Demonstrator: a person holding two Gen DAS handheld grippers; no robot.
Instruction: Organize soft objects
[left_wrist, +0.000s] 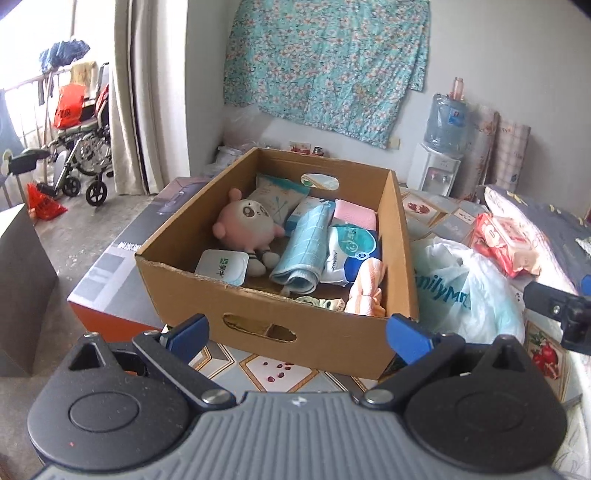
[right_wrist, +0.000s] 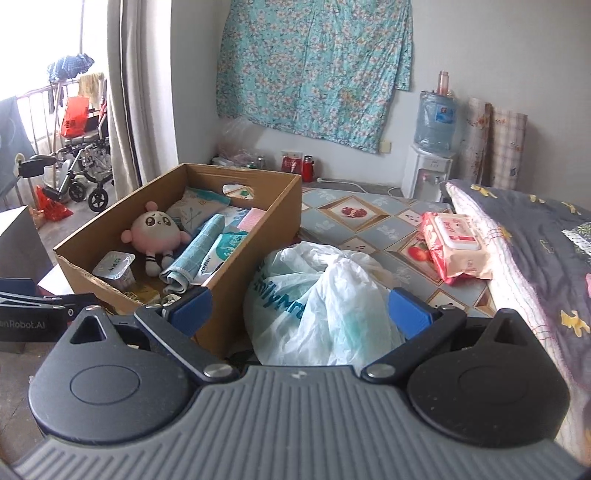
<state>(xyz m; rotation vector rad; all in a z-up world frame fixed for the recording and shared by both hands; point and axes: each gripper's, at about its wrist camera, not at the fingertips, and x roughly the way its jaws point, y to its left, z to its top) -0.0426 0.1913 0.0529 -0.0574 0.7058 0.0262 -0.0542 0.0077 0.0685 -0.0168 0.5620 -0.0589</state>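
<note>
The left gripper (left_wrist: 297, 334) hangs in front of the near wall of the cardboard box (left_wrist: 258, 314), its blue fingers (left_wrist: 192, 330) spread wide and holding nothing. Inside the box lie a pink plush doll (left_wrist: 245, 225), a rolled blue checked cloth (left_wrist: 303, 251), a white-and-blue wipes pack (left_wrist: 351, 251), a peach fabric bundle (left_wrist: 367, 291), a folded pink cloth (left_wrist: 354, 214) and a small white sealed cup (left_wrist: 221, 266). The box rests partly on a flat grey-and-orange carton (left_wrist: 110, 280).

The right gripper (right_wrist: 301, 308) hovers over a crumpled white plastic bag (right_wrist: 321, 295) just right of the box, fingers (right_wrist: 410, 312) spread on either side of the bag; whether they touch it I cannot tell. A red-and-pink wet-wipes pack (right_wrist: 456, 243) lies farther right on the patterned mat (right_wrist: 369, 218), near the edge of the quilted bed (right_wrist: 535, 258).
</note>
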